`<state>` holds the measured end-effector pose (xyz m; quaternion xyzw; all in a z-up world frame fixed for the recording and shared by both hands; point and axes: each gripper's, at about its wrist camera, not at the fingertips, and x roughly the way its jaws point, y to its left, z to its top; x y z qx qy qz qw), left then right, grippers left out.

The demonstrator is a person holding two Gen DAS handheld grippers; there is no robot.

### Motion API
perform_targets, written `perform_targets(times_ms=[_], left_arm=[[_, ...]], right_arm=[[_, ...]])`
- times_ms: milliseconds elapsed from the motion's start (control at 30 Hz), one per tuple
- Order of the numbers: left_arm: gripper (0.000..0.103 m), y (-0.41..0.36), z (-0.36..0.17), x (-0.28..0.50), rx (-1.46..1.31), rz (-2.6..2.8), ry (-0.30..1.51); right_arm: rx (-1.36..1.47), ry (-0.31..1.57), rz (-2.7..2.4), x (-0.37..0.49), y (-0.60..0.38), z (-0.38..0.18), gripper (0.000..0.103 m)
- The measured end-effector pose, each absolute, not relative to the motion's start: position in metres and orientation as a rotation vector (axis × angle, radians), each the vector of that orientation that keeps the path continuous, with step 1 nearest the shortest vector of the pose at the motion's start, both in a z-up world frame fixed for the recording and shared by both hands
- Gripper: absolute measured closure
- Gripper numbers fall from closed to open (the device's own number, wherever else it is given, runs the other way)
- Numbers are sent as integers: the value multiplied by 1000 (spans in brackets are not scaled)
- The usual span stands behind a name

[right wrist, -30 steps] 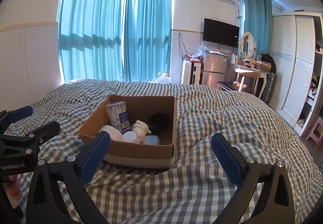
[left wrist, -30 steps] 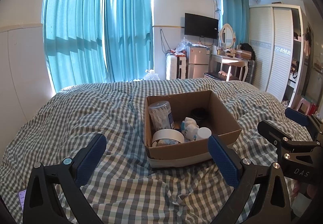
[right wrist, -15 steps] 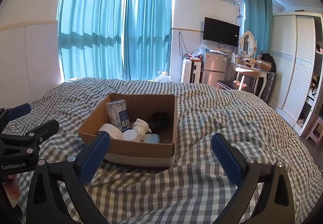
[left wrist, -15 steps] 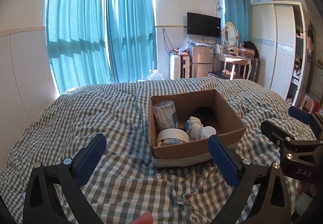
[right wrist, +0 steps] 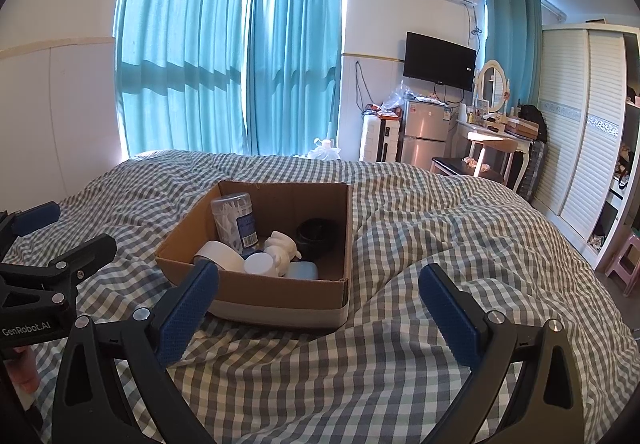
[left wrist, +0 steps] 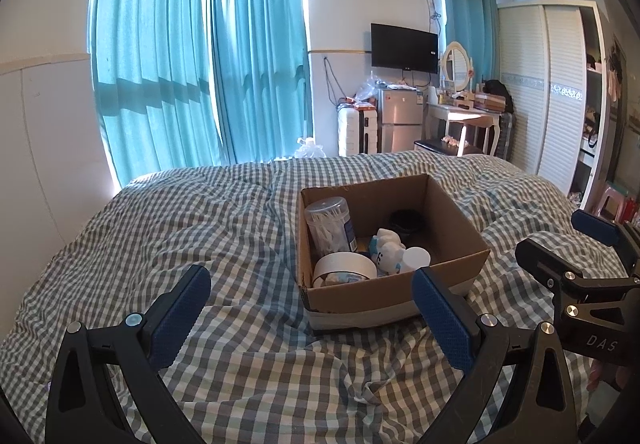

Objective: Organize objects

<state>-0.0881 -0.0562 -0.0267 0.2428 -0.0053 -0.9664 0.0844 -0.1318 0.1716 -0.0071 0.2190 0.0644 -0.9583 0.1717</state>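
A cardboard box (left wrist: 448,284) sits on the checked bed cover; it also shows in the right wrist view (right wrist: 280,292). Inside are a clear tub of cotton swabs (left wrist: 329,228), a roll of white tape (left wrist: 344,268), a white toy figure (left wrist: 386,252), a white cap (left wrist: 416,256) and a black round container (left wrist: 406,222). A light blue case (right wrist: 303,270) shows in the right wrist view. My left gripper (left wrist: 310,302) is open and empty in front of the box. My right gripper (right wrist: 320,298) is open and empty, just before the box's near wall.
The checked bed cover (left wrist: 180,228) is rumpled around the box. Behind the bed are blue curtains (left wrist: 200,75), a small fridge (left wrist: 400,119), a dressing table (left wrist: 464,115) and a white wardrobe (left wrist: 560,91). My right gripper (left wrist: 592,276) shows beside the box in the left wrist view.
The left view has risen and drawn back a little, so the box sits lower and further right. The right view has barely shifted. Both grippers stay open.
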Motion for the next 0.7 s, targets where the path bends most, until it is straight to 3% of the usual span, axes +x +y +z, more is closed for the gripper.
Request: perform_targets(times_ms=[700], left_arm=[[0, -60, -32, -87, 730, -2859, -3]], right_arm=[[628, 192, -2715, -132, 170, -10, 2]])
